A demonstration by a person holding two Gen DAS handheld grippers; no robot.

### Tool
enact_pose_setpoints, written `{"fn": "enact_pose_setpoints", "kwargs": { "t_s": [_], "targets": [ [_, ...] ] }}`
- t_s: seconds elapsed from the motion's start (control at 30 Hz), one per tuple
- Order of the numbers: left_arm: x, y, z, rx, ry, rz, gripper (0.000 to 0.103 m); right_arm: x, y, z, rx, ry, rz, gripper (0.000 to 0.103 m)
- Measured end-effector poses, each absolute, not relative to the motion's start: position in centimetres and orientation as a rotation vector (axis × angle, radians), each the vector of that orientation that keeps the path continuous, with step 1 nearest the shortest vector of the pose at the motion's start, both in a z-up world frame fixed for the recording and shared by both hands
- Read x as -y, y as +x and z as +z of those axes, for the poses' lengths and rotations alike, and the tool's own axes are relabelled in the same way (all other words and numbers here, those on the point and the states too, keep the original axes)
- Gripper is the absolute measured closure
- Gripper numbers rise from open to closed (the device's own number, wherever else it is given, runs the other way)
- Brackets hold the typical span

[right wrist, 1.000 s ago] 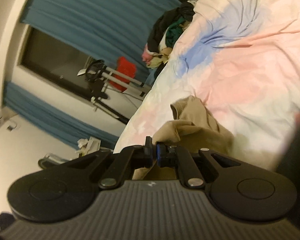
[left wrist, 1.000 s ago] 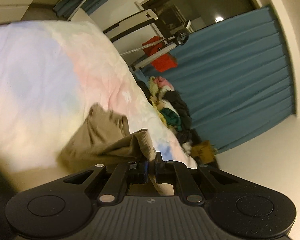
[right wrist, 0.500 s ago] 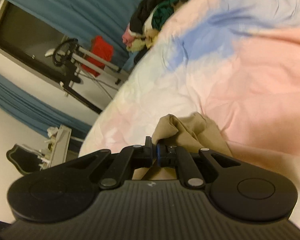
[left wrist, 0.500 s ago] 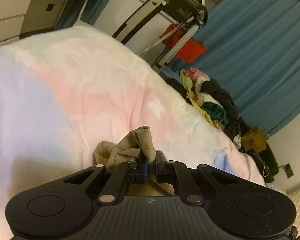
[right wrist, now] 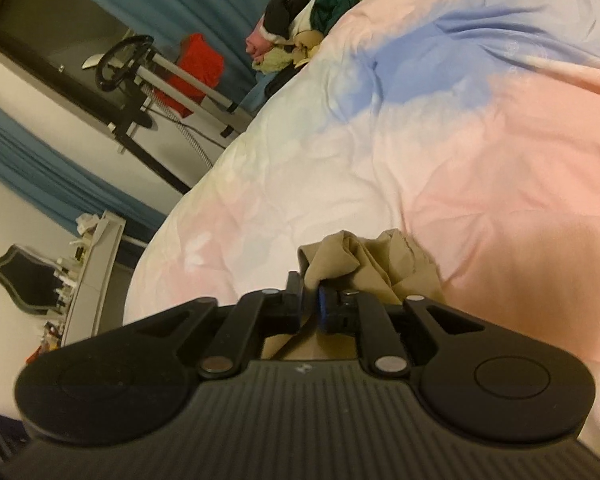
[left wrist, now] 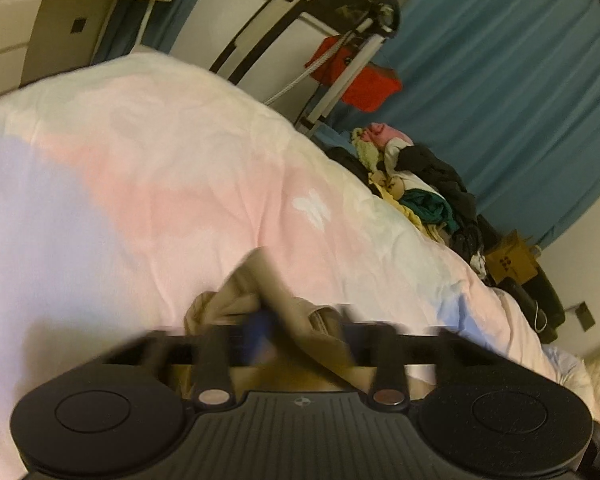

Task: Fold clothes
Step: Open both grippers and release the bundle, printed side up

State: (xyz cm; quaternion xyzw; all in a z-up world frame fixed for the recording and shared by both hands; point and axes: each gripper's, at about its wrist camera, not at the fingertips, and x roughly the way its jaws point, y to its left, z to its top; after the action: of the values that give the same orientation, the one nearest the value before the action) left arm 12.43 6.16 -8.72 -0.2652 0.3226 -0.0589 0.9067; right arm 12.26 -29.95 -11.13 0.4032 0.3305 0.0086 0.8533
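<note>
A bed point(left wrist: 172, 184) under a pastel pink, blue and white quilt fills both views, with blue curtains point(left wrist: 500, 92) behind and a heap of mixed clothes point(left wrist: 424, 184) at its far edge. A tan garment point(right wrist: 364, 264) lies bunched on the quilt just ahead of both tools. The left tool point(left wrist: 304, 332) is blurred, its jaws opening wide around the cloth. The right tool point(right wrist: 310, 304) is also opening, still narrow, with a fold of the garment between its pads.

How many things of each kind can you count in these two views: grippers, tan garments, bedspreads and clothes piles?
Grippers: 2, left gripper and right gripper
Tan garment: 1
Pastel bedspread: 1
Clothes pile: 1
Total: 5
</note>
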Motion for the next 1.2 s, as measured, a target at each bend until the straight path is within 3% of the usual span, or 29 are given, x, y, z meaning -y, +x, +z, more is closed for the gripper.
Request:
{"fn": "enact_pose_setpoints", "kwargs": {
  "t_s": [0.07, 0.1, 0.33, 0.37, 0.47, 0.53, 0.87, 1.2],
  "targets": [
    [-5.9, 11.7, -8.2, -0.648, -0.512, -0.122, 0.021, 29.5, 11.6, -10.4, -0.687, 0.819, 0.045, 0.024],
    [-5.9, 11.3, -8.1, -0.649, -0.495, -0.123, 0.021, 29.3, 11.1, -10.0, -0.678, 0.804, 0.058, 0.016],
    [-5.3, 8.5, -7.8, -0.667, -0.389, -0.167, 0.019, 26.0, 6.6, -7.8, -0.624, 0.586, 0.11, 0.019],
    [-5.0, 8.3, -7.8, -0.663, -0.361, -0.171, 0.019, 25.4, 6.3, -7.7, -0.623, 0.547, 0.116, 0.032],
    [-3.8, 8.4, -8.2, -0.657, -0.276, -0.175, 0.019, 24.1, 7.1, -7.9, -0.648, 0.46, 0.135, 0.055],
    [-3.5, 9.2, -8.9, -0.675, -0.246, -0.166, 0.019, 23.8, 8.1, -8.6, -0.675, 0.428, 0.128, 0.065],
    [-4.9, 13.2, -12.1, -0.771, -0.254, -0.092, 0.019, 22.2, 13.3, -11.7, -0.697, 0.254, 0.081, 0.068],
    [-4.5, 8.4, -10.2, -0.76, -0.243, -0.157, 0.019, 22.4, 8.3, -9.0, -0.653, 0.298, 0.128, 0.066]
  ]
}}
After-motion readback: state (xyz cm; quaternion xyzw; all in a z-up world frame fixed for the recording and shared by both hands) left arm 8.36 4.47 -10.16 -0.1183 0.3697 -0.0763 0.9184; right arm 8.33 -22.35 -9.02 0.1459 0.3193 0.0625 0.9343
